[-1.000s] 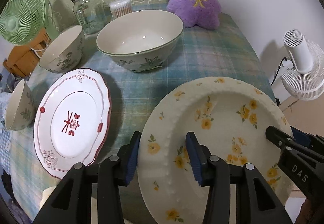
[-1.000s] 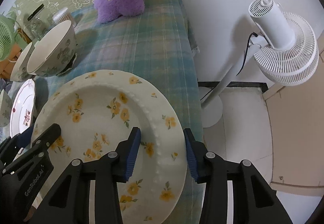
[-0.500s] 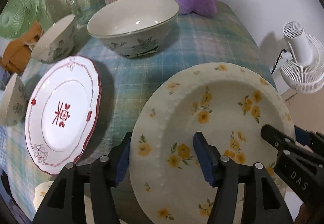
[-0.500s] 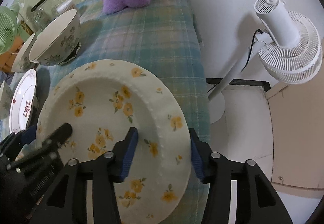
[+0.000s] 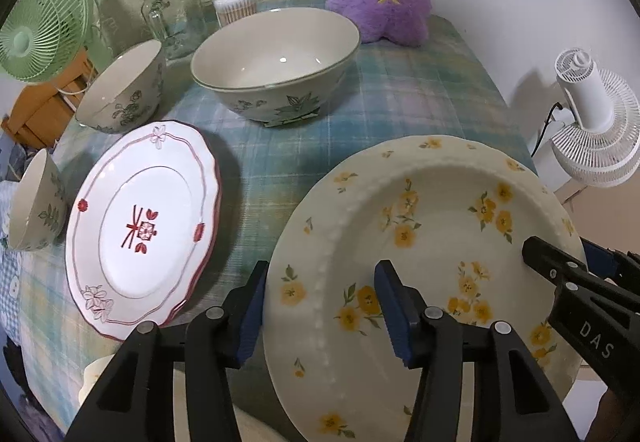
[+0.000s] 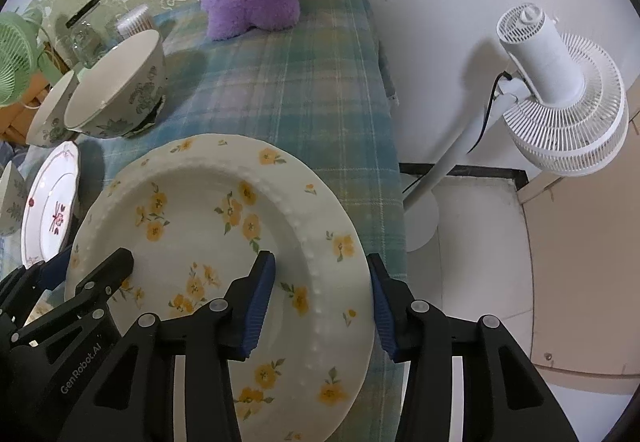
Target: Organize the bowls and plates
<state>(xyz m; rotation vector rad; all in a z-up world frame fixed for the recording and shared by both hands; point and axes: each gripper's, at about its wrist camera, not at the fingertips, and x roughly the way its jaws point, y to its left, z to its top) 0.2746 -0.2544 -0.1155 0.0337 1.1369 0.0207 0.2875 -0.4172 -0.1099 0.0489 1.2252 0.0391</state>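
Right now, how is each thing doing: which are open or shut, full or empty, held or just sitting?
Cream yellow-flowered plate: tilted, rim between both grippers' fingers.
Left hand-held gripper: open, straddling the plate's rim.
Right hand-held gripper: open, straddling the opposite rim.
White red-trimmed plate: flat on the tablecloth, empty.
Large green-leaf ceramic bowl: upright, empty.
Clear glass jar: lid on, looks empty.

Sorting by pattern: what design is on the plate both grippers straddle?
Yellow flowers on cream plate; right wrist view.
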